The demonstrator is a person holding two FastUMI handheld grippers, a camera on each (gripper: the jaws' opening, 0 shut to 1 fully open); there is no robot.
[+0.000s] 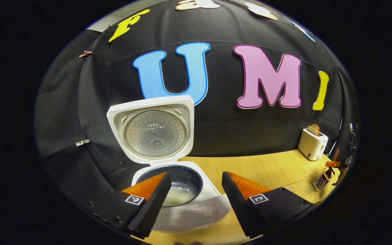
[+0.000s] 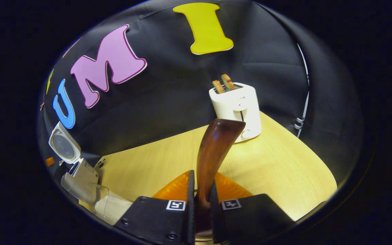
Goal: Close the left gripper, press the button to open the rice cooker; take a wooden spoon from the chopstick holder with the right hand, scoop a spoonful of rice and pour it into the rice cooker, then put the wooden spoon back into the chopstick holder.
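Rice cooker (image 1: 182, 190) first, on your left: in the left gripper view it sits at the near left part of the wooden counter (image 1: 267, 170), white, with its lid (image 1: 152, 131) swung fully up and standing against the black cloth behind it. The metal inner face of the lid points toward you. Down in the dark inner pot (image 1: 182, 177) lies a pale heap of rice (image 1: 179, 195). Your left tongs (image 1: 194, 200) hang just in front of the cooker with the two fingers spread wide and nothing between them; the cooker's front edge shows in the gap. To the right of those fingers a clear container (image 1: 298, 189) rests on the counter, its contents not clear from here. Farther right, near the back edge, stands a white toaster (image 1: 312, 144) with toast poking out of the top, and beyond it at the far right a small wire rack (image 1: 323, 178).

In the right gripper view, the open rice cooker (image 2: 77, 173) shows small at the far left, with a clear container of pale grains (image 2: 112, 206) just beside it toward you. At the centre, your right tongs (image 2: 201, 200) are clamped tight on the dark wooden spoon (image 2: 213, 153), both fingers pressing its lower part; the visible end rises up and slightly right from the grip, broad and flat at the top. Behind it, the toaster (image 2: 237, 109) stands on the counter (image 2: 284, 170) near the cloth, two slices sticking up. The chopstick holder I cannot place from either view.
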